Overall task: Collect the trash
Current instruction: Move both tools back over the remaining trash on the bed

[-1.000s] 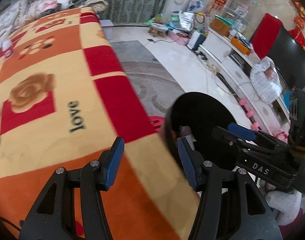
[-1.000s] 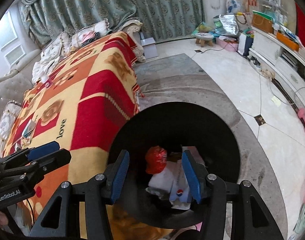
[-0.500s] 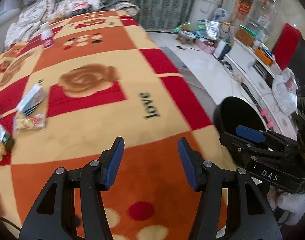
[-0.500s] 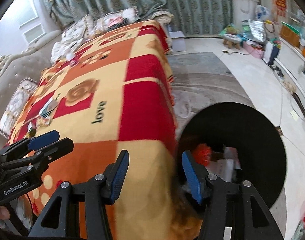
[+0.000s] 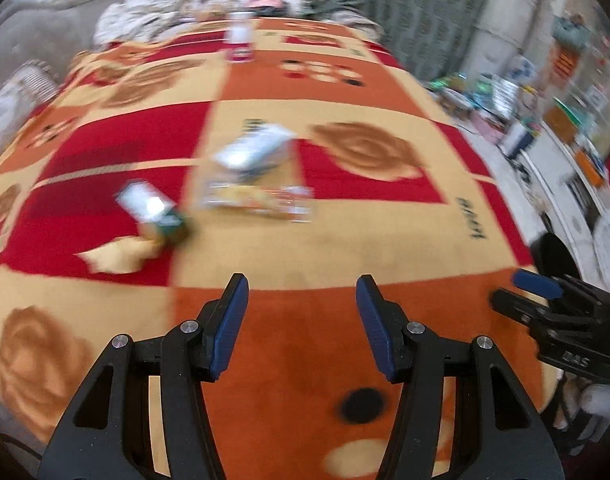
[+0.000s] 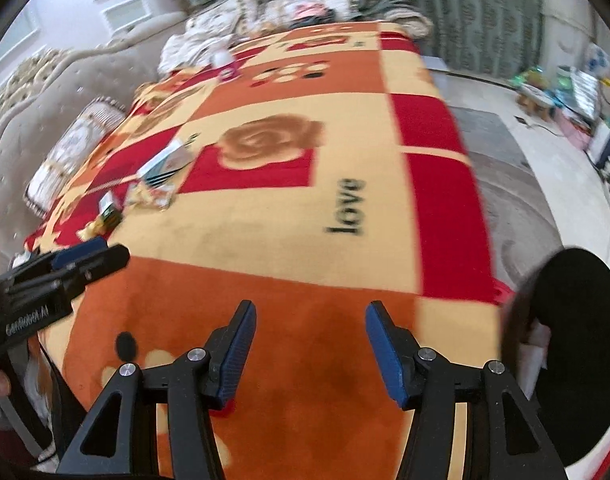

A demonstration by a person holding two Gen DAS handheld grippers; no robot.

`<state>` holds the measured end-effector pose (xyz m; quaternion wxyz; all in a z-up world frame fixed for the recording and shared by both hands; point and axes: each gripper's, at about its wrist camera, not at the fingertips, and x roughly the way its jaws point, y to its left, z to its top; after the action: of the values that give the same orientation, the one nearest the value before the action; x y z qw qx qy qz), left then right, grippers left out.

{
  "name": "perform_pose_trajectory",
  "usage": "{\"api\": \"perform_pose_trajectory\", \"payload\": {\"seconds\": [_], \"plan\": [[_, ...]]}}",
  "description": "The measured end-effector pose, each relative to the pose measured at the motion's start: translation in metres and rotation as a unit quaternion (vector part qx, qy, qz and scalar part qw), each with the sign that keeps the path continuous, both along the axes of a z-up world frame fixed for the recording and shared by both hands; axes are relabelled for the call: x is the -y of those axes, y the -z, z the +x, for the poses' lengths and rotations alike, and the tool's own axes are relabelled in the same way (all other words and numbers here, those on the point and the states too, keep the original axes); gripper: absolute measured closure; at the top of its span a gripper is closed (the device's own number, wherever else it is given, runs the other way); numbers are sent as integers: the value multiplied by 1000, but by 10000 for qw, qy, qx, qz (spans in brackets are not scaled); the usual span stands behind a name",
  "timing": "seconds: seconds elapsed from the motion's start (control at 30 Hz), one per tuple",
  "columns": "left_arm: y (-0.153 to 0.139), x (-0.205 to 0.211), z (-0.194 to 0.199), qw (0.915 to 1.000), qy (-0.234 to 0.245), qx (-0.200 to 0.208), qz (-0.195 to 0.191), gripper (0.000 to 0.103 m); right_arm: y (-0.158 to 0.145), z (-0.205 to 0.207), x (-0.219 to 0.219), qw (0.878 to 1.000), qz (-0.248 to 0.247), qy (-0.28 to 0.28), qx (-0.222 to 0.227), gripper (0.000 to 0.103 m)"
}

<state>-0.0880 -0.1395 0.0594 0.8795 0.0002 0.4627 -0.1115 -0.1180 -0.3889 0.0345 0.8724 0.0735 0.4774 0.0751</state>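
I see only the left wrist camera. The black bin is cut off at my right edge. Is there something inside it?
Observer: Yes. The right wrist view shows white paper inside the bin.
Operator: Does the right gripper carry anything?
Observer: No. The right gripper is open. Its jaws have just been opening, and only the blanket shows between them.
Operator: What lies on the floor past the blanket?
Observer: A grey rug.
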Motion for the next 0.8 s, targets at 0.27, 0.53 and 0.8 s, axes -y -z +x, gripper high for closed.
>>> {"api": "perform_pose_trajectory", "payload": {"seconds": [0.27,0.53,0.8], "plan": [[-3,-95,20,9975,-689,166,-21,48,2,27,-55,9983,16,-576,-43,35],[16,-112,46,9991,-276,230,212,42,-1,52,-109,9934,-45,-1144,-26,35],[33,-124,51,9998,-159,-152,-18,79,-8,77,-158,9861,165,-1654,26,35]]}}
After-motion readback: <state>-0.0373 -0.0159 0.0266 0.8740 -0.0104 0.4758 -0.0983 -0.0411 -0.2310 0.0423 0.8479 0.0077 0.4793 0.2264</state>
